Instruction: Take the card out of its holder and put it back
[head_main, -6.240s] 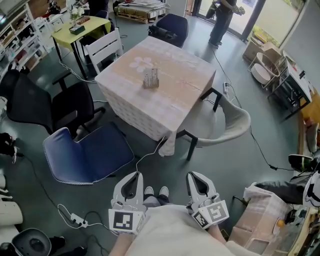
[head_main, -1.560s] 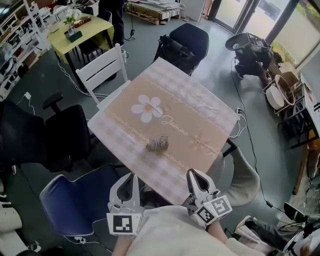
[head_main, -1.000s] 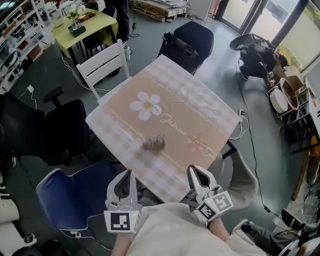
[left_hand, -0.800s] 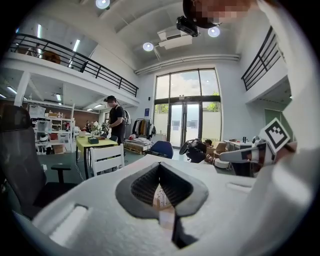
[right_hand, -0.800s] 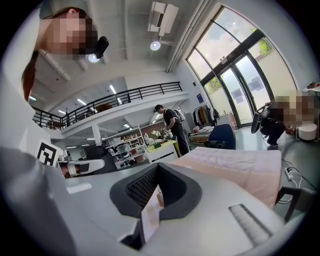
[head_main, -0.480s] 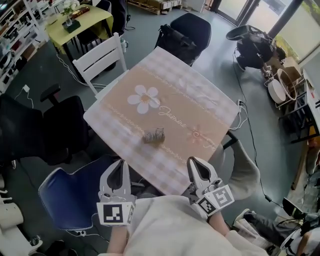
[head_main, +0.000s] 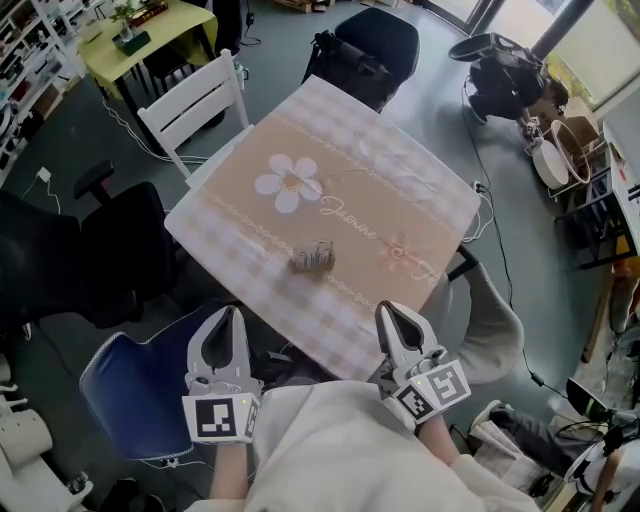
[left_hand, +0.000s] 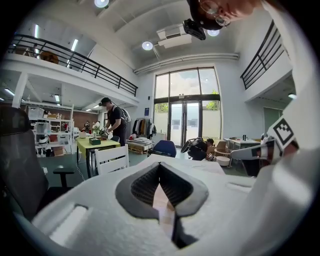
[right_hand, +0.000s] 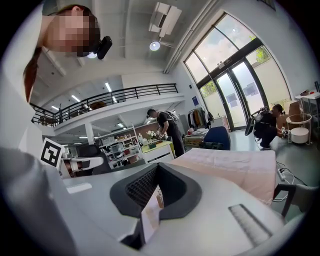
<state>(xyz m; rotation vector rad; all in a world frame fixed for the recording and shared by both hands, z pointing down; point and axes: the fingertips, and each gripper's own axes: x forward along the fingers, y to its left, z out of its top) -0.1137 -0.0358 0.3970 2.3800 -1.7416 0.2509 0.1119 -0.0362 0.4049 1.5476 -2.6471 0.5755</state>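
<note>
Site: large open-plan workspace, office or studio type, double height.

Evidence:
- A mezzanine with black railing (left_hand: 70, 56) runs above the main floor.
- Tall glass entrance doors (left_hand: 185, 117) stand at the far end, with round ceiling lights (left_hand: 147, 45) overhead.
- Black office chairs (head_main: 70, 255) stand on the grey floor.
- Stocked shelving (right_hand: 117, 146) lines one wall.
- A person (left_hand: 114, 120) stands at a yellow-green work table (head_main: 150, 28).
- A cloth-covered table (head_main: 390, 195) stands mid-floor.

Matt, smooth cloth tablecloth (head_main: 420, 215).
</note>
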